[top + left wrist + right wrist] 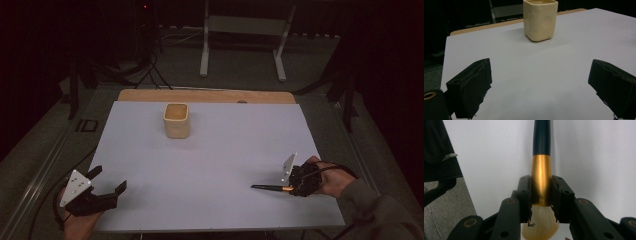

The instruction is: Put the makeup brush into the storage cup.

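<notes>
A makeup brush (270,188) with a black handle, gold ferrule (541,180) and pale bristles is clamped in my right gripper (296,188) at the table's right front; the handle points left, just above the white sheet. In the right gripper view the jaws press on both sides of the ferrule, and the bristles (541,226) sit behind them. My left gripper (109,186) rests at the left front corner, jaws wide apart with nothing between them. A cream square cup (176,120) stands upright at the back middle, seen ahead of the left gripper (540,85) as cup (540,20).
A white sheet (210,165) covers a wooden tabletop whose bare strip (205,96) shows at the back. A white metal stand (245,30) is on the floor beyond. Dark cables (150,70) lie at the back left.
</notes>
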Demonstrator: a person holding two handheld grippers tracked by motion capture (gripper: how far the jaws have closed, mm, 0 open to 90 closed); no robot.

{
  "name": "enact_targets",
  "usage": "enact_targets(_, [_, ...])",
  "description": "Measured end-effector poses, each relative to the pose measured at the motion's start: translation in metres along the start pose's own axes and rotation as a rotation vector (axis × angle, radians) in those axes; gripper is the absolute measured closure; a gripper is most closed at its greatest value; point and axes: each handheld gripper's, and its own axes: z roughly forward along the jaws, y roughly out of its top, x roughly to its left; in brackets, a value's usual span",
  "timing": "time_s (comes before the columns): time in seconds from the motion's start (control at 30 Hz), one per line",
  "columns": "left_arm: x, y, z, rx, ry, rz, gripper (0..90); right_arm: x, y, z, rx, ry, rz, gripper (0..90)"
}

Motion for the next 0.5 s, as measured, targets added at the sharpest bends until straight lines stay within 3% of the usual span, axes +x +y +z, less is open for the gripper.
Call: enact_targets(0.5, [0.000,0.000,0.000,-0.002,-0.005,-0.003,6.1,-0.003,0.011,-0.030,-0.014,-0.039,-0.027,70.3])
